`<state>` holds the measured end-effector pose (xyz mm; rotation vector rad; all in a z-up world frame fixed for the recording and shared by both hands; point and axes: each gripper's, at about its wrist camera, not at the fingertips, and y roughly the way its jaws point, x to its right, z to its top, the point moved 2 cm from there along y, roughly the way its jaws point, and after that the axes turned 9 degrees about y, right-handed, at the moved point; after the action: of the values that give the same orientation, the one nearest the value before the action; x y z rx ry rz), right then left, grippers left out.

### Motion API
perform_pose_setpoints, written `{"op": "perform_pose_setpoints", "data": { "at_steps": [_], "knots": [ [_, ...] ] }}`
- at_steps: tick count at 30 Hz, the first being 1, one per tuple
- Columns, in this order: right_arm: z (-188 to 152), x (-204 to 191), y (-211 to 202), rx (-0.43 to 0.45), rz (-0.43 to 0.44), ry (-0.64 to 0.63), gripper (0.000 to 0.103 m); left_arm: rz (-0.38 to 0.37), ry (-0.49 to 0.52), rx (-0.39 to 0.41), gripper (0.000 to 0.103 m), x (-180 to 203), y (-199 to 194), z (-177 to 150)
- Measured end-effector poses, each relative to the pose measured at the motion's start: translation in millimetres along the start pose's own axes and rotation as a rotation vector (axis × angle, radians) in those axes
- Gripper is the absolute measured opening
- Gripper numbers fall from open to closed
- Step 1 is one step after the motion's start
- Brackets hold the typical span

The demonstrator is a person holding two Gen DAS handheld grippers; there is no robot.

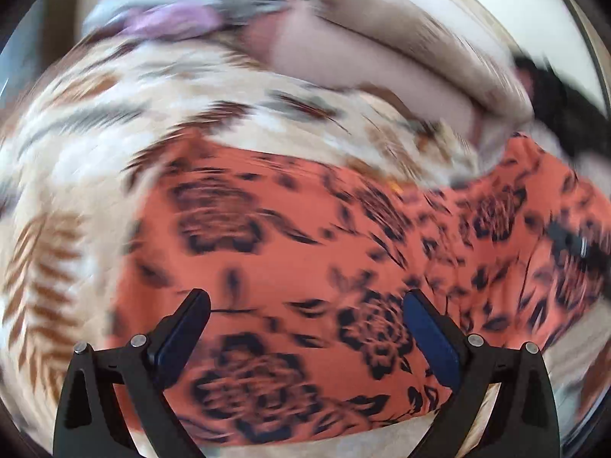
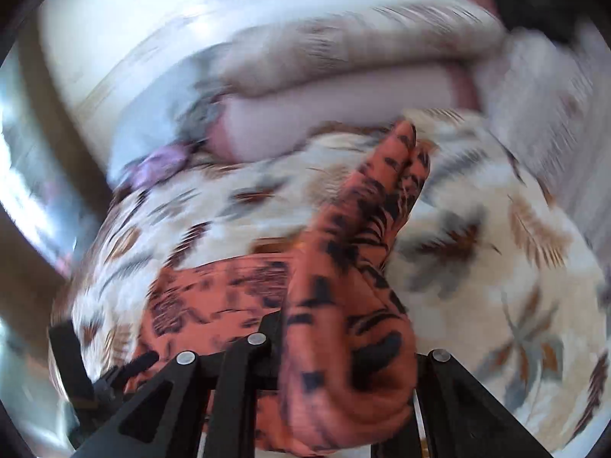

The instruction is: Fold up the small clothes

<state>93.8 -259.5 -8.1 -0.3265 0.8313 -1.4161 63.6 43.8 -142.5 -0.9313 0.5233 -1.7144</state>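
An orange garment with black flower print [image 1: 305, 252] lies spread on a cream bedsheet with brown and grey leaf print [image 1: 95, 160]. My left gripper [image 1: 305, 305] is open just above the garment's near part, nothing between its fingers. In the right wrist view my right gripper [image 2: 336, 343] is shut on a bunched fold of the same orange garment [image 2: 355, 305], which rises in a ridge away from the fingers and hides the fingertips. The other gripper's black frame [image 2: 76, 374] shows at the lower left. Both views are motion-blurred.
A pile of pale pink and beige folded bedding [image 1: 362, 57] lies beyond the garment, also in the right wrist view [image 2: 343, 114]. A purple and grey cloth [image 1: 172, 19] sits at the far left. Something dark [image 1: 553, 91] is at the far right.
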Motion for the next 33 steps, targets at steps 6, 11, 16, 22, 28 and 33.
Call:
{"op": "perform_pose_setpoints", "data": {
  "at_steps": [6,11,16,22,28,33],
  "knots": [
    [-99.7,-70.2,109.8,-0.338,0.001,-0.203,0.019,-0.031,-0.181,-0.003,0.099,-71.1,-34.2,-13.3],
    [-93.4,-72.5,92.2,-0.271,0.040,-0.184,0.019,-0.180,-0.147,-0.006,0.099,-57.4,-31.1,3.3],
    [-102.6,-73.4,89.1,-0.248,0.048,-0.219,0.025,-0.303,-0.122,-0.115,0.099,-13.3,11.3,38.5],
    [-118.1,-70.8,57.6,-0.214,0.203,-0.158,0.066,-0.212,-0.057,-0.269,0.083,9.1,62.1,56.5],
    [-127.7,-19.5,23.6,-0.230,0.369,0.146,0.067,-0.175,0.014,-0.313,0.043,16.9,77.2,60.2],
    [-121.7,6.9,9.4,-0.211,0.396,0.234,0.067,-0.171,0.084,-0.265,0.014,18.6,65.8,68.6]
  ]
}}
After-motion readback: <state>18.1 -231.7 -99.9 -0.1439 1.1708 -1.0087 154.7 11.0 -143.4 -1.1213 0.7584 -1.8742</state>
